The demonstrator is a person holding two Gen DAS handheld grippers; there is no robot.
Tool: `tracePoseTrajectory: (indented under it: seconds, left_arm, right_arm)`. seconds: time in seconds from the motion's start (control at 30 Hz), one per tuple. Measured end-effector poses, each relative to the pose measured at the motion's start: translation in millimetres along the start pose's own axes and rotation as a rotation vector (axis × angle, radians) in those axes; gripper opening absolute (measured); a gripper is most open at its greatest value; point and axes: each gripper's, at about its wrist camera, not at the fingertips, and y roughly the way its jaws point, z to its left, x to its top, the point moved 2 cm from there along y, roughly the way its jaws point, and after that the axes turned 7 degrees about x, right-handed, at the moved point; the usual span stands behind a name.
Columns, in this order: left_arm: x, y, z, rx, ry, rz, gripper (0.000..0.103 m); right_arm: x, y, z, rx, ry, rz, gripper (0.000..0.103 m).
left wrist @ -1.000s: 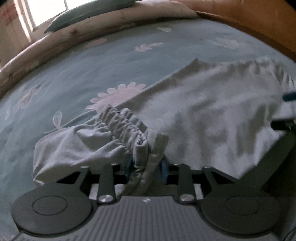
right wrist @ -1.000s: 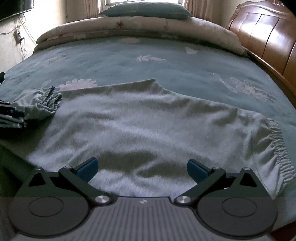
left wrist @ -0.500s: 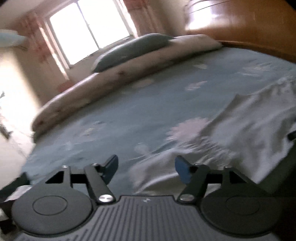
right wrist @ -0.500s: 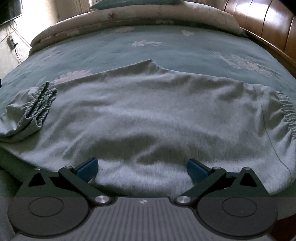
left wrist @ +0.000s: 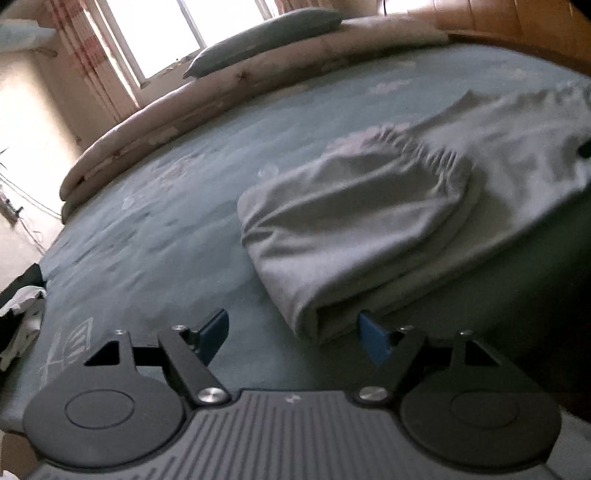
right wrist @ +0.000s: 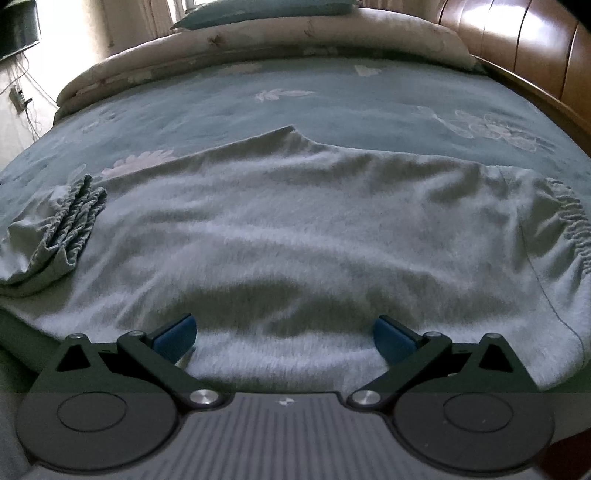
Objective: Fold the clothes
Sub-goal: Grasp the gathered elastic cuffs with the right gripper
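Observation:
A pair of grey trousers (right wrist: 295, 229) lies spread across the teal bed cover (right wrist: 332, 107), its gathered waistband (right wrist: 572, 221) at the right. One leg end is folded back on itself, and its ribbed cuff (right wrist: 70, 225) rests on top at the left. In the left wrist view that folded leg (left wrist: 351, 221) lies just ahead. My left gripper (left wrist: 291, 326) sits at the fold's near corner, its jaws opening, the cloth between them but unpressed. My right gripper (right wrist: 284, 328) stands open low over the trousers' near edge.
A rolled quilt (left wrist: 221, 92) and a pillow (left wrist: 266, 33) lie along the far side of the bed. The wooden headboard (right wrist: 517, 48) rises at the right. Some clothes (left wrist: 18, 314) lie off the bed's left edge. A wall socket with cables (right wrist: 16, 98) is at the left.
My left gripper let go of the ribbed cuff, opened, and swung back and left, so the folded leg now lies free on the bed. The right gripper sank slightly and stayed open.

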Motion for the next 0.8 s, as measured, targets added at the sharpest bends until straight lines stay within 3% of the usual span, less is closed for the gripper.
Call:
tracePoseTrajectory:
  seconds: [0.3,0.4,0.6,0.67,0.8]
  left_arm:
    - [6,8,2,0.077,0.035,-0.068,0.077]
    - [4,11,1,0.088,0.070,-0.073,0.079]
    - [-11,15,-4,0.186,0.164,-0.105,0.081]
    - [-13,14,-4,0.198,0.174,-0.113,0.081]
    - [-14,16,-5,0.204,0.182,-0.113,0.082]
  right_arm:
    - [4,1,5,-0.025,-0.011,0.010,0.103]
    - [8,-2,4,-0.004,-0.001,-0.004,0.103]
    - [21,-13,14,0.045,-0.029,-0.047,0.103]
    - [28,-19,20,0.117,-0.026,-0.077,0.103]
    - [49,-16,33,0.395,0.041,-0.085,0.099]
